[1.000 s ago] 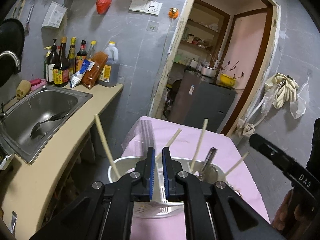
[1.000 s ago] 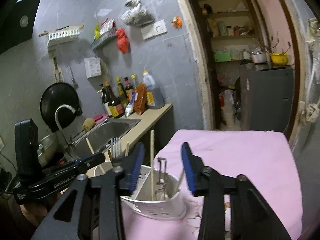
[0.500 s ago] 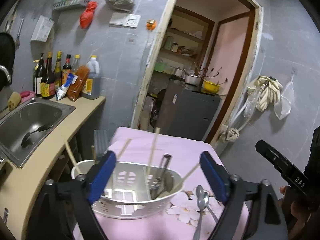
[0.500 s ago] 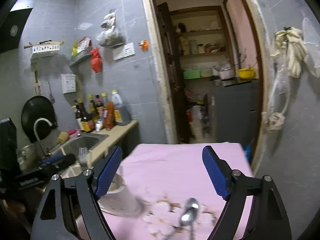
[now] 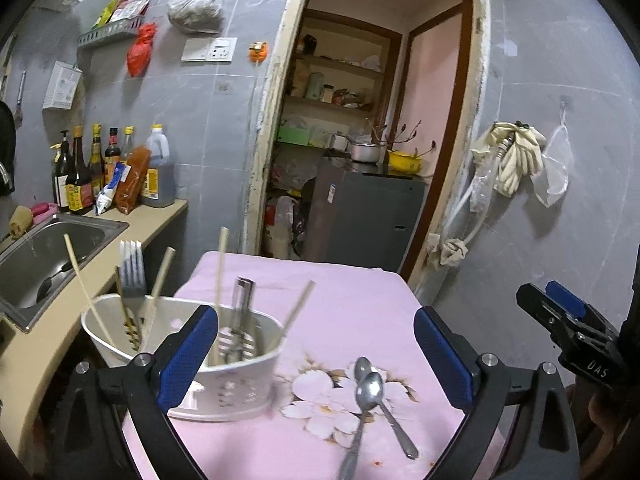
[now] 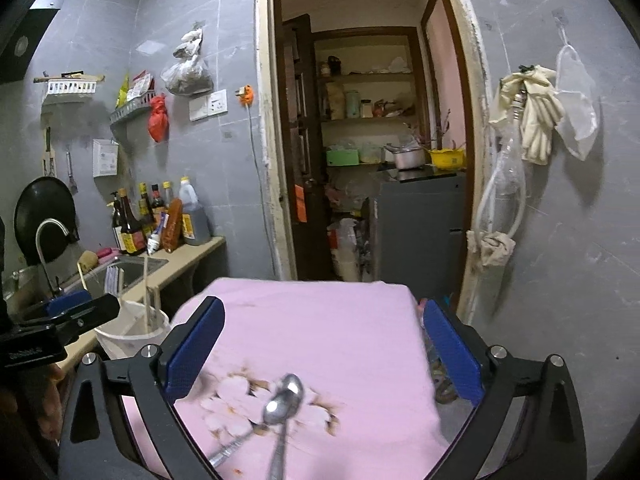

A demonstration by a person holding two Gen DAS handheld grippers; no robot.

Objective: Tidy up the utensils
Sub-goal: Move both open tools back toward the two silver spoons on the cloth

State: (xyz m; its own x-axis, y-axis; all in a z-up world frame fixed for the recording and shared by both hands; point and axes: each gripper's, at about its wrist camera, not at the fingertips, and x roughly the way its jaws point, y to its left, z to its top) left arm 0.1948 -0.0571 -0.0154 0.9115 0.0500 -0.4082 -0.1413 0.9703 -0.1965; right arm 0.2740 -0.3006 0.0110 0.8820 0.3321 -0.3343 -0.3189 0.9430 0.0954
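A white utensil holder [image 5: 224, 368] stands at the left of the pink-clothed table [image 5: 352, 304], holding chopsticks [image 5: 222, 264], a fork [image 5: 132, 276] and a metal tool [image 5: 242, 316]. Two spoons [image 5: 370, 388] lie crossed on the cloth's flower print, to the holder's right. My left gripper [image 5: 316, 360] hangs above the table's near end; its jaws are opening wide and nothing is held between them. My right gripper [image 6: 324, 352] is over the spoons [image 6: 284, 400]; its jaws are opening too, and they are empty. The holder [image 6: 132, 336] sits to its left.
A steel sink [image 5: 48, 256] and a counter with several bottles [image 5: 100, 176] run along the left. Beyond the table's far edge is a doorway with a grey cabinet [image 5: 368, 216]. A tiled wall with hanging gloves [image 5: 516, 156] closes the right side.
Both grippers have gone from shut or nearly shut to wide open. Both drew back from the holder and swung right, bringing the two spoons into view.
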